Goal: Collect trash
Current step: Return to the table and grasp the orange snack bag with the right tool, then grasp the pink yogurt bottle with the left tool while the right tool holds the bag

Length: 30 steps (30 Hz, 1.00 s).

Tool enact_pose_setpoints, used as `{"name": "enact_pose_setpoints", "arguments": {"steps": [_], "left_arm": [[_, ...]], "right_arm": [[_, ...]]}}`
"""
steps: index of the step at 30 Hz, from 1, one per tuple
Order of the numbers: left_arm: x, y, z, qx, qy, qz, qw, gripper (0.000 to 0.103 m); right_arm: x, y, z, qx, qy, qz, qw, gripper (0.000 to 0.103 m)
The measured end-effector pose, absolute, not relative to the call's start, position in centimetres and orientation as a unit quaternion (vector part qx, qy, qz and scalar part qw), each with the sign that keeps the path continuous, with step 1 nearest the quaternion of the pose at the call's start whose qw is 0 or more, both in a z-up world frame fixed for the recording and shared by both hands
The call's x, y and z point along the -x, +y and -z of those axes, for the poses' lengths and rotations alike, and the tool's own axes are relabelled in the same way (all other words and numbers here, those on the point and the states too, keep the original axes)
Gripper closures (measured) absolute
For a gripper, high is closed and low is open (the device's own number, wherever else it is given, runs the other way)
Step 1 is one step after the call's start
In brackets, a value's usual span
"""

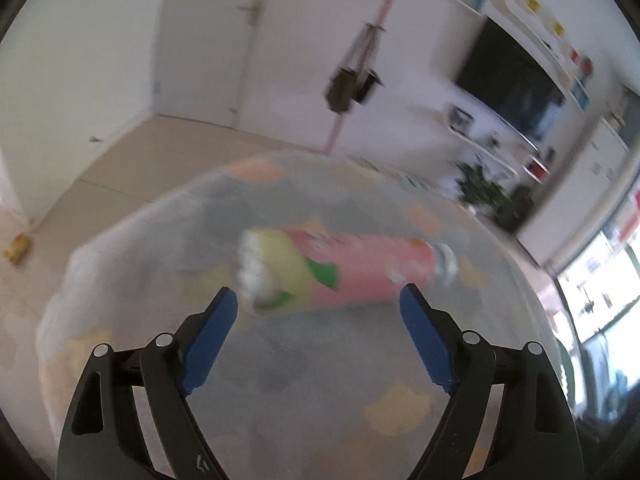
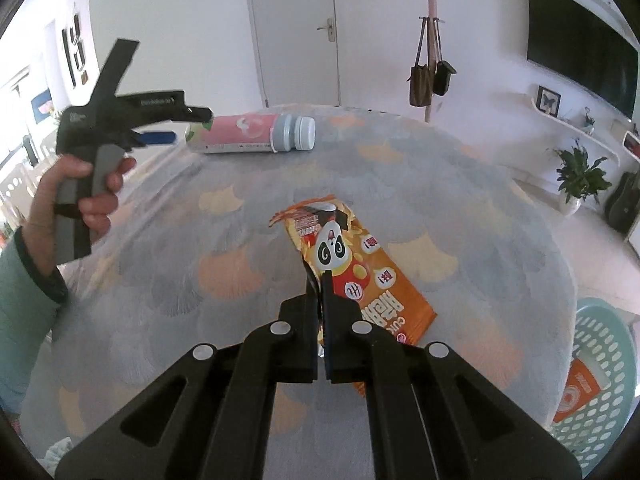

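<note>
I am looking across a round table (image 2: pixel 460 184) covered with a grey cloth patterned in orange and yellow fan shapes.

My right gripper (image 2: pixel 320 280) sits low in the centre of the right wrist view. Its two black fingers are pressed together, clamped on the near edge of an orange snack wrapper (image 2: pixel 360 264). The wrapper has a cartoon panda printed on it and a torn far end. It lies roughly in the middle of the table, angled from upper left to lower right.

Towards the far edge of the table, a pink bottle (image 2: pixel 244 132) lies on its side, with a grey-blue cap pointing right. In the left wrist view, which is blurred, the same pink bottle (image 1: pixel 344 268) lies crosswise just beyond my left gripper (image 1: pixel 320 300). That gripper's blue-padded fingers stand wide apart, with nothing between them. They are not touching the bottle.

From the right wrist view, I see the left gripper (image 2: pixel 176 124) side on at the left, held by a hand (image 2: pixel 80 196) in a pale green sleeve, its tips close beside the bottle's left end.

At the lower right, beside the table and below its edge, stands a pale turquoise basket (image 2: pixel 608 360) with oval holes. An orange packet (image 2: pixel 576 392) lies inside it.

Behind the table are a white door, a pink pole with hanging bags, a dark wall screen and a potted plant (image 2: pixel 580 176).
</note>
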<state>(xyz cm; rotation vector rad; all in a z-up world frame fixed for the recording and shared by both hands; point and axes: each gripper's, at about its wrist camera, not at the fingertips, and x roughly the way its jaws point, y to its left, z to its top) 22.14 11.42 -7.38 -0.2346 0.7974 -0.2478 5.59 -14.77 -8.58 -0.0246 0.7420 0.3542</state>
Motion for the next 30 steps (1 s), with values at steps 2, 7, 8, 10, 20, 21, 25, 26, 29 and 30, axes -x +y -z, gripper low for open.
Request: {"name": "enact_pose_setpoints", "arguments": {"steps": [2, 7, 8, 10, 20, 21, 25, 26, 29, 30], "left_arm": [[-21.3, 10.4, 7.4, 0.096, 0.384, 0.140, 0.908, 0.027], [-17.9, 6.3, 7.1, 0.062, 0.388, 0.252, 0.884, 0.030], [-17.0, 5.5, 6.8, 0.043, 0.381, 0.263, 0.885, 0.030], [-16.0, 4.7, 5.6, 0.006, 0.356, 0.260, 0.897, 0.029], [-22.8, 11.8, 6.6, 0.013, 0.394, 0.095, 0.914, 0.018], [-23.2, 12.2, 7.2, 0.025, 0.403, 0.097, 0.910, 0.021], [-23.2, 12.4, 8.7, 0.078, 0.412, 0.163, 0.893, 0.031], [-23.0, 12.1, 8.7, 0.078, 0.410, 0.169, 0.893, 0.032], [-21.8, 10.5, 8.9, 0.082, 0.411, 0.214, 0.882, 0.035], [-21.5, 9.7, 8.8, 0.082, 0.411, 0.232, 0.878, 0.037]], "right_arm": [[-5.8, -14.8, 8.5, 0.010, 0.360, -0.174, 0.917, 0.102], [-6.1, -15.5, 7.9, -0.006, 0.349, -0.174, 0.921, 0.102], [-6.2, -15.8, 7.8, -0.010, 0.347, -0.172, 0.922, 0.102], [-6.5, -16.4, 7.5, -0.019, 0.345, -0.169, 0.923, 0.102], [-7.5, -17.6, 6.6, -0.028, 0.337, -0.149, 0.929, 0.102], [-7.6, -17.6, 6.7, -0.027, 0.337, -0.149, 0.929, 0.102], [-8.1, -17.7, 6.7, -0.028, 0.338, -0.147, 0.929, 0.102], [-8.1, -17.8, 6.7, -0.027, 0.338, -0.145, 0.930, 0.102], [-8.1, -18.1, 6.7, -0.026, 0.337, -0.142, 0.930, 0.102], [-8.2, -18.2, 6.7, -0.027, 0.337, -0.141, 0.931, 0.102]]}}
